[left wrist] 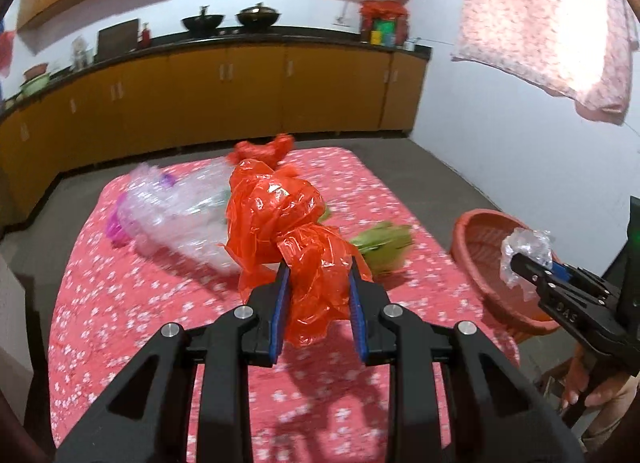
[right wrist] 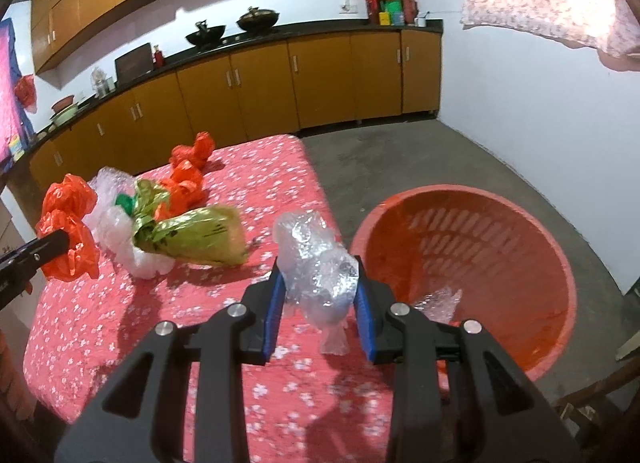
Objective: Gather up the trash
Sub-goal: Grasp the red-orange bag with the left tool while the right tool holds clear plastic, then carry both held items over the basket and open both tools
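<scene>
My left gripper (left wrist: 318, 269) is shut on a crumpled orange plastic bag (left wrist: 280, 219) and holds it above the pink flowered table (left wrist: 160, 303). It also shows at the left of the right wrist view (right wrist: 68, 223). My right gripper (right wrist: 318, 271) is shut on a wad of clear bubble wrap (right wrist: 316, 259), just left of the orange basket (right wrist: 480, 223). The same wad (left wrist: 528, 247) hangs over the basket (left wrist: 476, 247) in the left wrist view. On the table lie a green wrapper (right wrist: 200, 235), clear plastic (left wrist: 176, 215) and more orange bags (right wrist: 192, 153).
The basket stands off the table's right edge and holds one piece of clear plastic (right wrist: 440, 303). Yellow kitchen cabinets (right wrist: 280, 87) run along the far wall beyond grey floor. A pink cloth (left wrist: 540, 23) hangs at the upper right.
</scene>
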Action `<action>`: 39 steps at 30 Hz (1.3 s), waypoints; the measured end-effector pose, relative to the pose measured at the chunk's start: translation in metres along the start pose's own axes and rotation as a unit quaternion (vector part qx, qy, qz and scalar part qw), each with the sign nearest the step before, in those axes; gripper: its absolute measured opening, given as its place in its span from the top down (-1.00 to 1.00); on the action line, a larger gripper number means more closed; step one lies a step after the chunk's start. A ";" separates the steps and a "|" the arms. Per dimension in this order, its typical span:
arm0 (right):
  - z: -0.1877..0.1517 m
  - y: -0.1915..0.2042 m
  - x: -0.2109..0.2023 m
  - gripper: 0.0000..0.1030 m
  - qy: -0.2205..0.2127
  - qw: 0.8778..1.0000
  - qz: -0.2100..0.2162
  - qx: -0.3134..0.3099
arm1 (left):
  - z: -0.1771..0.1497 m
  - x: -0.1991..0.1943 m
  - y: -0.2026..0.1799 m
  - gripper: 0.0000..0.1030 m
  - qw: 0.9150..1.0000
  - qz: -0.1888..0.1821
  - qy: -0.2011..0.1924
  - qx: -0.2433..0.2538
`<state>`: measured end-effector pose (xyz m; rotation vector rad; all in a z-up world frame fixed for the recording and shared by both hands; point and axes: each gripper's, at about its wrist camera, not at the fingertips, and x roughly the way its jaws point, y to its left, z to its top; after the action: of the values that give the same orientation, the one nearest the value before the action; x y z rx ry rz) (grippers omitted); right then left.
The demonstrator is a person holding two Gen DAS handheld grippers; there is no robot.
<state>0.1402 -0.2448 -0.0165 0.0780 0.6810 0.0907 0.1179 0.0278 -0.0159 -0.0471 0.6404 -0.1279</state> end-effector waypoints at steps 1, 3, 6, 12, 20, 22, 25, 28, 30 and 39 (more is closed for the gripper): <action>0.000 -0.003 -0.002 0.38 -0.002 1.000 -0.003 0.002 | 0.001 0.001 -0.005 0.48 1.000 -0.004 0.000 0.005; 0.001 -0.013 -0.007 0.38 -0.007 1.000 -0.010 0.007 | 0.001 0.003 -0.018 0.48 1.000 -0.012 -0.001 0.017; 0.001 -0.027 -0.015 0.38 -0.015 1.000 -0.023 0.016 | 0.001 0.007 -0.035 0.48 0.999 -0.024 0.001 0.031; 0.000 -0.058 -0.029 0.38 -0.026 0.998 -0.050 0.034 | -0.002 0.017 -0.069 0.48 0.997 -0.053 0.007 0.057; 0.000 -0.083 -0.041 0.38 -0.037 0.995 -0.086 0.042 | -0.002 0.026 -0.110 0.48 0.992 -0.094 0.010 0.081; 0.001 -0.088 -0.043 0.38 -0.041 0.994 -0.095 0.042 | -0.002 0.029 -0.118 0.48 0.991 -0.102 0.010 0.088; 0.002 -0.092 -0.044 0.38 -0.046 0.993 -0.103 0.040 | -0.001 0.032 -0.131 0.48 0.989 -0.113 0.011 0.098; 0.002 -0.095 -0.043 0.38 -0.049 0.992 -0.111 0.036 | 0.000 0.036 -0.142 0.48 0.986 -0.123 0.011 0.108; 0.002 -0.099 -0.041 0.38 -0.049 0.991 -0.114 0.040 | 0.000 0.038 -0.148 0.48 0.985 -0.131 0.012 0.113; 0.005 -0.120 -0.037 0.38 -0.050 0.989 -0.123 0.067 | -0.001 0.052 -0.173 0.48 0.977 -0.166 0.019 0.133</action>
<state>0.1216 -0.3678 -0.0021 0.1250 0.5919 -0.1958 0.1403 -0.1508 -0.0335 0.1081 0.6449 -0.5374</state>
